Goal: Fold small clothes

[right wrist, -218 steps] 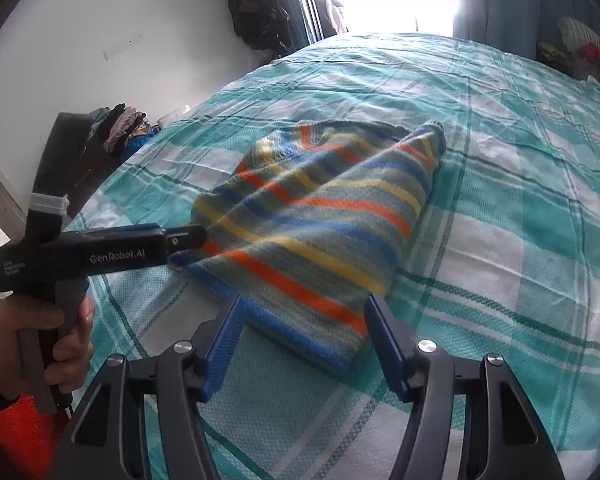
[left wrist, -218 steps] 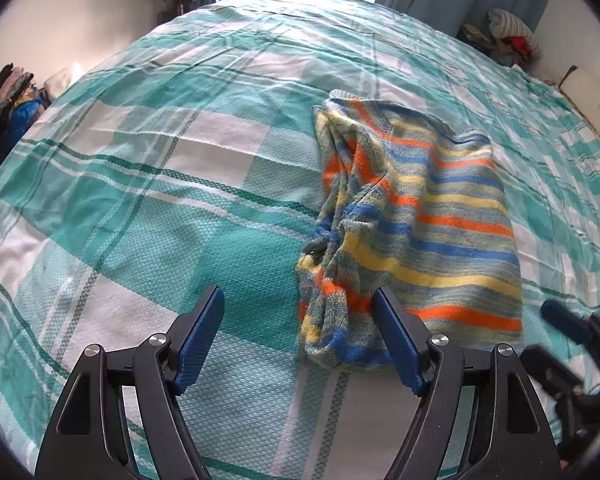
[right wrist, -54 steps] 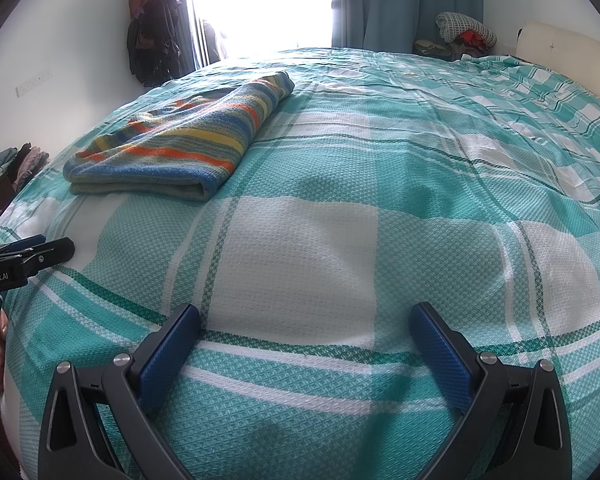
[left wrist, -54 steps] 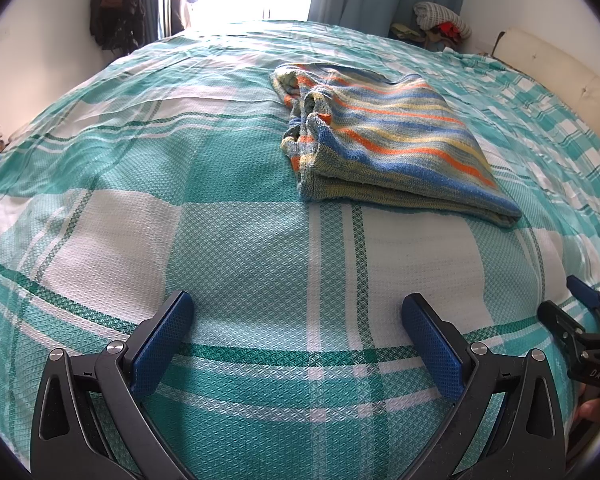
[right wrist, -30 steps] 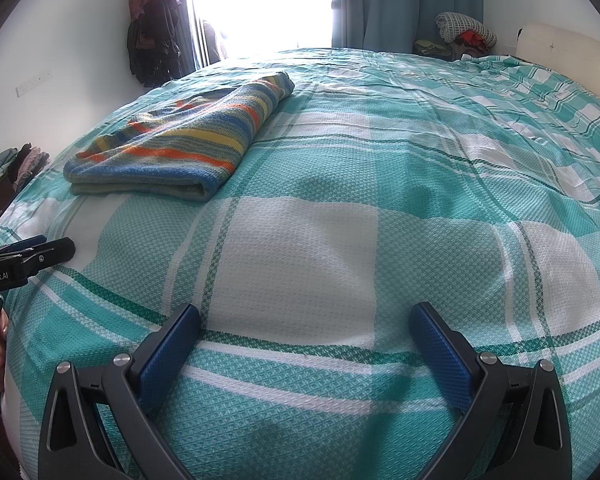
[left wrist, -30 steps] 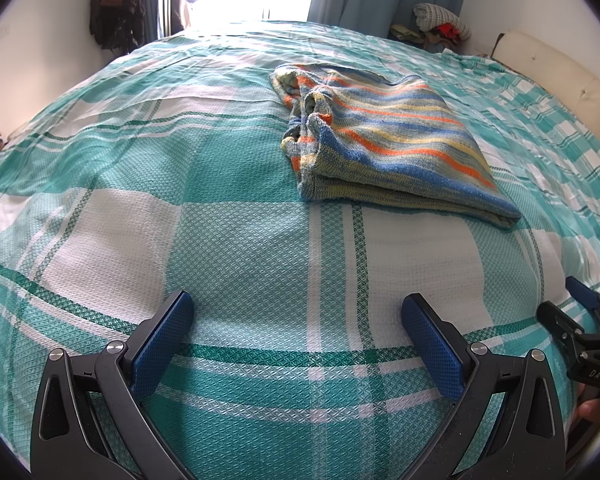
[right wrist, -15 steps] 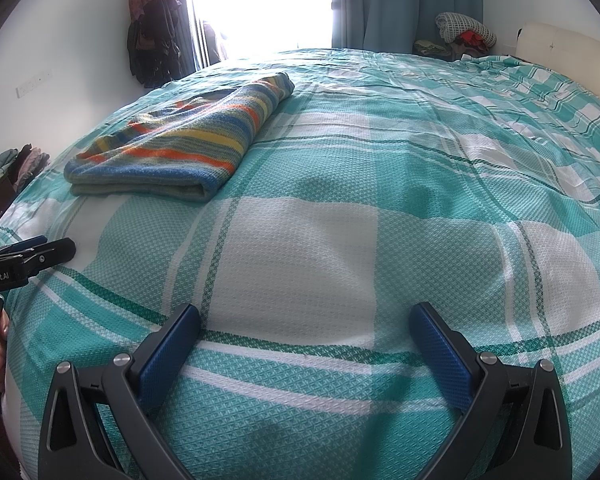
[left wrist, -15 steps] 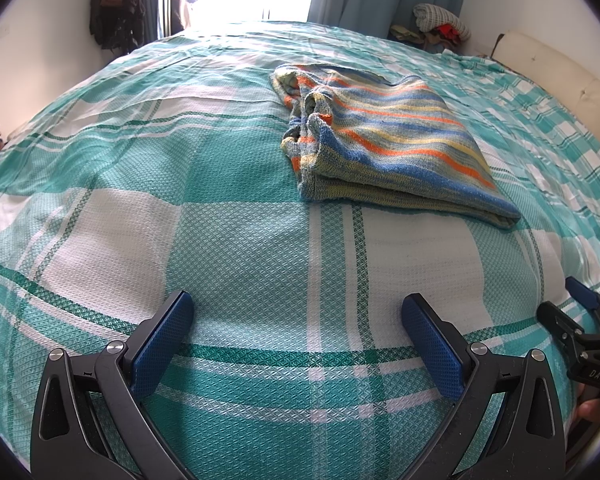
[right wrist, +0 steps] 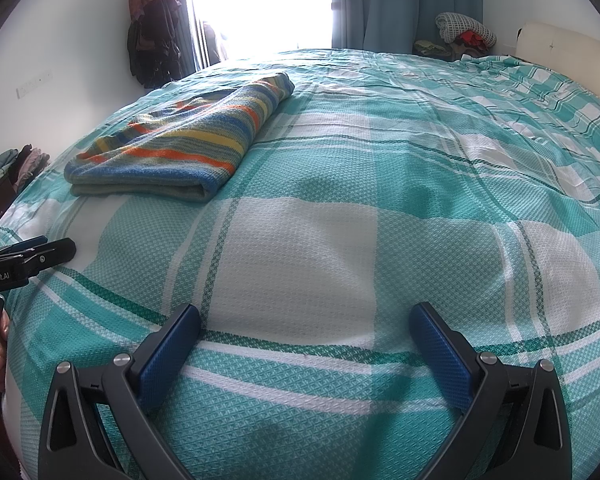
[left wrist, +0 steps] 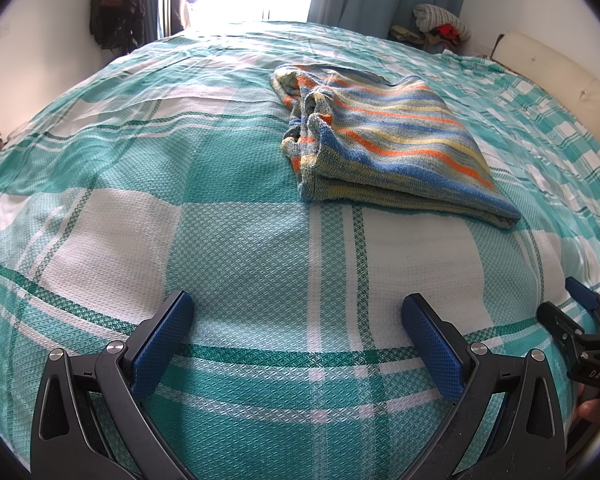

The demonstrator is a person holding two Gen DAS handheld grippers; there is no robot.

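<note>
Both tools are idle at the near edge of the bed. The left gripper (left wrist: pixel 298 334) has its blue pads spread wide over the teal-and-white checked bedspread (left wrist: pixel 240 240) with nothing between them, and the right gripper (right wrist: pixel 306 344) stands equally wide and empty. In the left wrist view the right gripper shows at the right margin, and a few fingers on a handle at each frame's edge.

Farther up the bed, well apart from either tool, lies the striped knit garment (left wrist: pixel 384 142), folded into a compact, layered rectangle with one neat folded edge facing the cameras. Its left end looks bunched, possibly a tucked sleeve or collar, though the fisheye makes that hard to judge.

Judging by this, the fold on this piece is done. Beyond, at the room's far corner, sits a heap of clothes (right wrist: pixel 466 34); whether those await folding is unclear.
</note>
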